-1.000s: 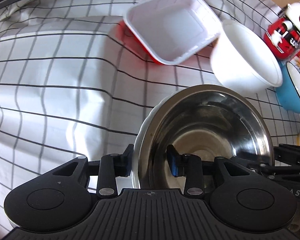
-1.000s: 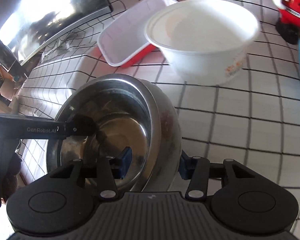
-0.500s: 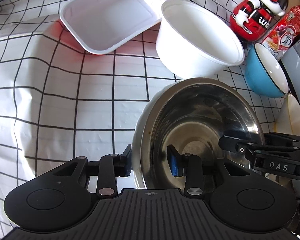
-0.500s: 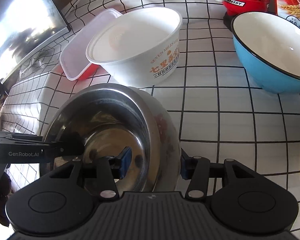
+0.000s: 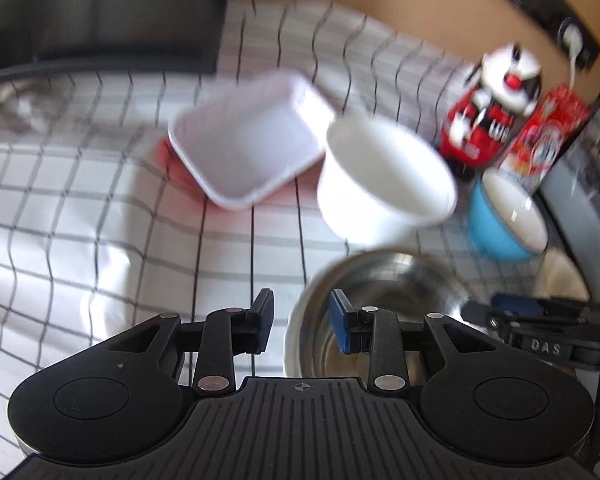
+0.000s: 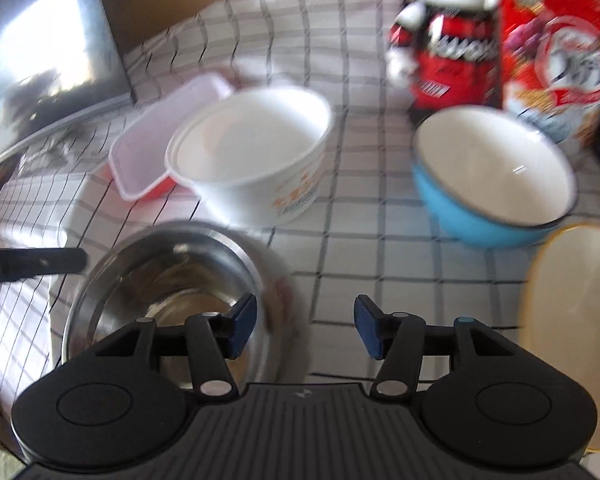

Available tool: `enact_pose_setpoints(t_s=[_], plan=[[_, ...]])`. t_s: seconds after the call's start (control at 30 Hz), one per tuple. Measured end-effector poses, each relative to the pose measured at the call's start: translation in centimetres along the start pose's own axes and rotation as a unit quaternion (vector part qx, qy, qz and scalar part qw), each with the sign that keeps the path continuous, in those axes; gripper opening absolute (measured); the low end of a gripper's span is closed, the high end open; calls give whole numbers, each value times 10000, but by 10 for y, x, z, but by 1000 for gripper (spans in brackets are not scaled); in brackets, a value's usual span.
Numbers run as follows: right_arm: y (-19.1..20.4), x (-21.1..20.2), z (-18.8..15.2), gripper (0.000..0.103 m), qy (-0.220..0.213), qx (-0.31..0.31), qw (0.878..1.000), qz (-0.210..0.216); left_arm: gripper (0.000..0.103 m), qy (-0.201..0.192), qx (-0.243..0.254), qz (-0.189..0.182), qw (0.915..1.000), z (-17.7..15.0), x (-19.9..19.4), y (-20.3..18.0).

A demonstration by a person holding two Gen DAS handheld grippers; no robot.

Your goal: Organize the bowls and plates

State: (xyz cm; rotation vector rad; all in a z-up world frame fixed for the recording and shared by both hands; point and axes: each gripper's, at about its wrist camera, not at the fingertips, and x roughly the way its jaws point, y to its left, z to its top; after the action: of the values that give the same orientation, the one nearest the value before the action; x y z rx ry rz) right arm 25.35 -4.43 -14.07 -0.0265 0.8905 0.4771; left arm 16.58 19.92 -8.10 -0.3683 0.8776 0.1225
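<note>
A steel bowl sits on the checked cloth just in front of a white paper bowl. My left gripper hovers over the steel bowl's left rim, one pad inside and one outside. Its jaws are closing and do not touch the rim. My right gripper straddles the opposite rim from above, its jaws opening and clear of the metal. A blue bowl and a cream plate lie to the right. Both views are motion-blurred.
A white rectangular container with red sides lies behind the paper bowl. A red toy robot and a red snack box stand at the back right. A dark screen borders the far left.
Both grippers have risen and tilted back, so the steel bowl looks smaller and lower. The right jaws have widened off the rim. The left jaws have narrowed.
</note>
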Motion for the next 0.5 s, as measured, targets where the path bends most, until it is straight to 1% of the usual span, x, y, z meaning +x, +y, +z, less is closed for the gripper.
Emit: enact_pose_setpoints(t_s=[0.13,0.17,0.2,0.23,0.33,0.37,0.4,0.43,0.5], plan=[[-16,-38,-3,57,-443,87,9984,-337,34,-668,-136,-160,9975,6,-20,-3],[-19,-47,-5,59,-564,76,9975,-415,34,-853,-147,-167,9961,8,-23,-5],[-24,-57,-6,64,-664,76,9965,-494,34,-980,-134,-209,9949,10,-26,-8],[-30,-65,-8,68,-741,114,9954,-589,34,-1046,-117,-312,9940,12,-26,-11],[-55,-80,-10,70,-742,441,9925,-868,32,-934,-57,-914,9914,16,-18,-25],[-65,-83,-12,70,-725,567,9910,-977,27,-901,-24,-1068,9902,16,-15,-32],[-76,-87,-14,74,-724,703,9886,-1122,23,-878,15,-1136,9896,15,-12,-41],[-85,-91,-19,80,-733,807,9861,-1256,19,-822,78,-1165,9897,15,-8,-52],[-105,-98,-27,86,-807,915,9821,-1437,18,-635,190,-1169,9909,11,0,-76]])
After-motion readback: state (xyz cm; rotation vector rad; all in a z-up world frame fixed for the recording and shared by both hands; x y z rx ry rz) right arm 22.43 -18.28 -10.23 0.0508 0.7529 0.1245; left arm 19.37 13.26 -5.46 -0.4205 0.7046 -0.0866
